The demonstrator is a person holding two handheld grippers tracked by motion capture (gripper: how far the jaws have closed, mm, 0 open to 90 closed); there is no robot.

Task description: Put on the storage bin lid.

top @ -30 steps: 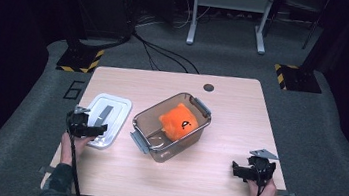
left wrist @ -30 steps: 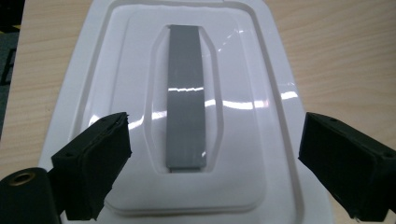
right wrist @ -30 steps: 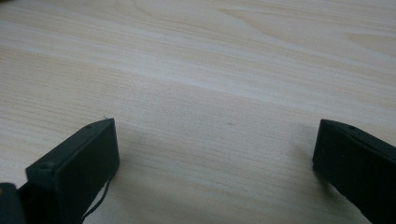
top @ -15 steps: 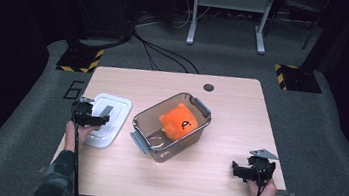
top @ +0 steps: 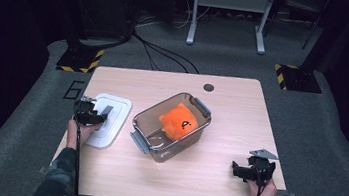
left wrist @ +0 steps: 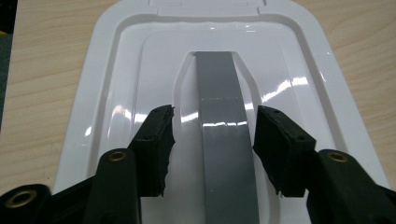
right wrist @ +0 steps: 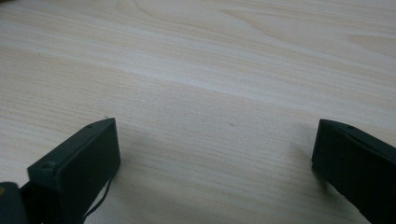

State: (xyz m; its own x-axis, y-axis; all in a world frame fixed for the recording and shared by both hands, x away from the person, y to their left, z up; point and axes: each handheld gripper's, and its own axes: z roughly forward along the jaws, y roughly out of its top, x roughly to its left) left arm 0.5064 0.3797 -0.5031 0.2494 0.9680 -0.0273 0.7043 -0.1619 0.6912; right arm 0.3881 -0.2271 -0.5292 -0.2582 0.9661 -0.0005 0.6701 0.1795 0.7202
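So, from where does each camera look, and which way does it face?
High view: above the person's side, facing forward-down on the wooden table; forearms, left gripper, right gripper.
Left gripper view: looks along its open jaws at the white plastic lid's grey handle.
Right gripper view: open jaws over bare tabletop.
Shared: lid, high and left.

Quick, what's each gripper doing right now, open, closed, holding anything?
Left gripper: open, jaws either side of the grey handle on the white lid, not gripping it.
Right gripper: open, holding nothing, over the table.
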